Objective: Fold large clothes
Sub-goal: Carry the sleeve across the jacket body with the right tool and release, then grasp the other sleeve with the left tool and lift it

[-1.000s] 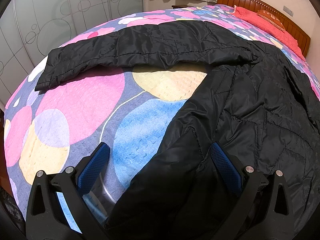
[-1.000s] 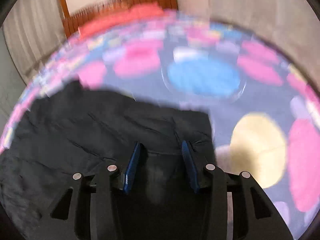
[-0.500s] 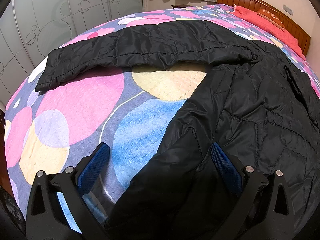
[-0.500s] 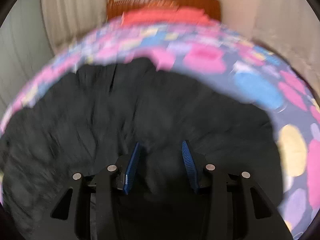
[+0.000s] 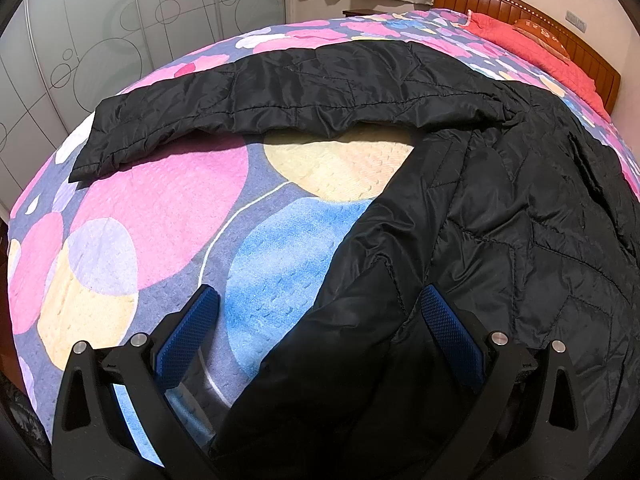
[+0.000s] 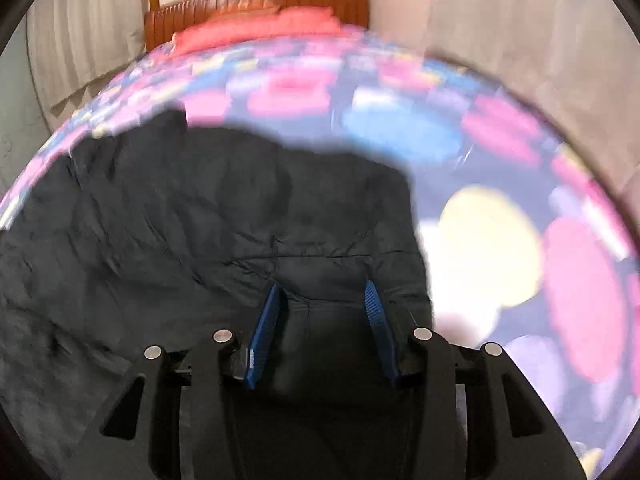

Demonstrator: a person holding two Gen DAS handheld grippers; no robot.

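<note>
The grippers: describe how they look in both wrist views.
Both match. The left gripper and right gripper have matte black angular frames with triangular cutouts and round silver bolt heads. Each finger carries a blue pad with fine diamond texture. No cables, markings or sleeves show.

My left claw (image 5: 316,312) has black arms with blue, fine-gridded pads (image 5: 448,334). The jacket (image 5: 500,240) is plain black, quilted in zigzag stitch lines. The bedspread (image 5: 160,208) is slate blue with big pink, yellow, blue and lilac circles. A coral-red pillow (image 5: 532,44) lies at the head edge, against a reddish-brown wooden headboard (image 5: 520,12). My right claw (image 6: 322,308) is black with blue pads too.
</note>
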